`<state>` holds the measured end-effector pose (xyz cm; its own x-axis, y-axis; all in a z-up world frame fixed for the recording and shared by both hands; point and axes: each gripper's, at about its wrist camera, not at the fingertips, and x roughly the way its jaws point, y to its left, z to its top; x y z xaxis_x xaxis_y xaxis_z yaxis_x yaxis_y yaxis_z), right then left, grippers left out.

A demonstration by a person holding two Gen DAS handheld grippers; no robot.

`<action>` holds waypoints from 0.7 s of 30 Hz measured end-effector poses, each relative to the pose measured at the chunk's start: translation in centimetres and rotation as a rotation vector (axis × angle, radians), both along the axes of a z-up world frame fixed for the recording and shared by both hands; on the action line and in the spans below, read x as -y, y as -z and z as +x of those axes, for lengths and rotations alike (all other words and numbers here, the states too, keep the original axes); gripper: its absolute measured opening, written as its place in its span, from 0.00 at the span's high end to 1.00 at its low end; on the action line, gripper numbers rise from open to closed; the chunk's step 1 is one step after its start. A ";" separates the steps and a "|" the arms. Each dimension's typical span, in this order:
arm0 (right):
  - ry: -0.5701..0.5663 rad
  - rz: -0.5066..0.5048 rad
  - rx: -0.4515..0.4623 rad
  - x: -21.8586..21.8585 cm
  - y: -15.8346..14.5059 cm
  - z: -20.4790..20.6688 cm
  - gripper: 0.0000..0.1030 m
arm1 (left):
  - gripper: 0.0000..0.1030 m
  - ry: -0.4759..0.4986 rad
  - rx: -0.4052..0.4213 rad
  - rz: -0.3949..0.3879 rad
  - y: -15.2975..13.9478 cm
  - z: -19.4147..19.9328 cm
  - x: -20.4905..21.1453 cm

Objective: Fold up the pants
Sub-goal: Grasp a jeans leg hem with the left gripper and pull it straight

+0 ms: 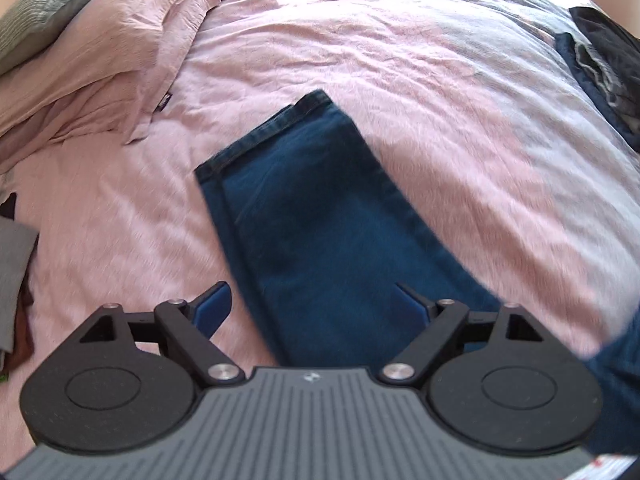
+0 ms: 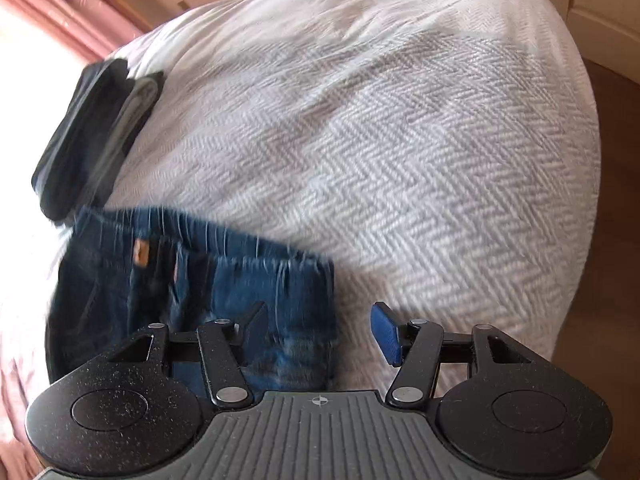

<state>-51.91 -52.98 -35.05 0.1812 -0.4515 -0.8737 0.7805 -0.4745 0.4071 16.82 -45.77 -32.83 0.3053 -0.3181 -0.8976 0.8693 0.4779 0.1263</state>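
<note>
Jeans point(image 1: 320, 216) lie flat on the pink bedspread point(image 1: 440, 120), legs stacked, waistband end under the right gripper point(image 2: 320, 328). Left gripper point(image 1: 316, 308) and right both gape wide, holding nothing. Judged mid-fold: next, pinch hem and waistband.

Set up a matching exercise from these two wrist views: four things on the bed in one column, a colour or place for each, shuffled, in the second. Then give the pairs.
1. blue denim jeans
2. crumpled pillowcase
3. stack of dark folded clothes
4. herringbone woven blanket

A. pale pink
B. far side of the jeans' waistband
C. white and grey
D. under both open jaws

Pairs: 1-D, 2-A, 3-B, 4-C
</note>
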 end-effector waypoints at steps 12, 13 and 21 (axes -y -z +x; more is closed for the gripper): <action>0.070 -0.001 0.025 1.3 1.2 -0.9 0.47 | 0.29 -0.126 -0.003 0.017 2.9 5.2 14.2; 0.072 -0.002 0.021 1.2 1.3 -0.9 0.47 | 0.39 -0.132 0.000 0.038 3.4 5.6 14.6; 0.071 0.012 0.009 1.0 1.5 -0.2 0.47 | 0.88 -0.146 -0.032 -0.034 1.4 7.2 11.4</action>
